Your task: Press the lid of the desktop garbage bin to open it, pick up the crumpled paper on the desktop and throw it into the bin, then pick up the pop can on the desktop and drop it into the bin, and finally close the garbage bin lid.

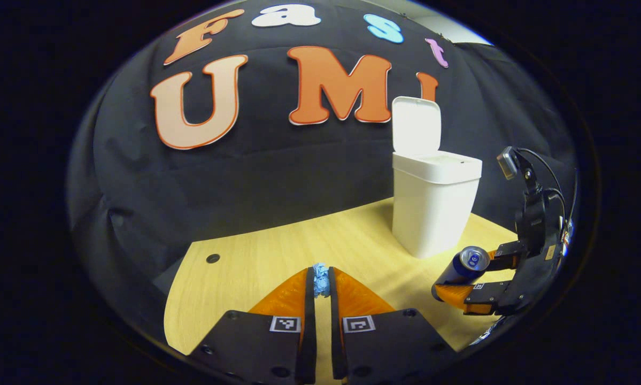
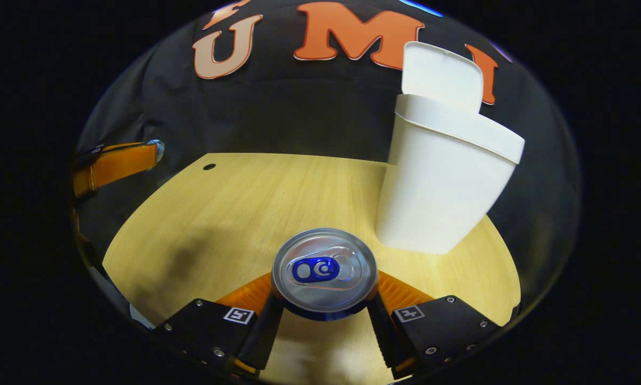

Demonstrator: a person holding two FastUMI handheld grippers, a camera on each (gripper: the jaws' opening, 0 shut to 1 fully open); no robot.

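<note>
With the bin [image 1: 435,214] standing lid [image 1: 416,125] up at two o'clock, the left gripper [image 1: 321,282] pinches the blue paper [image 1: 321,279] and the right gripper [image 2: 324,307] clamps the can [image 2: 324,270], so carry each squarely over the opening before letting go.

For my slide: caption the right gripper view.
Right gripper clamps the pop can beside the open bin.

Pale wooden desktop [image 1: 277,251] with a small dark hole [image 1: 213,258], white open-lidded garbage bin [image 1: 432,208] upright on it.
</note>
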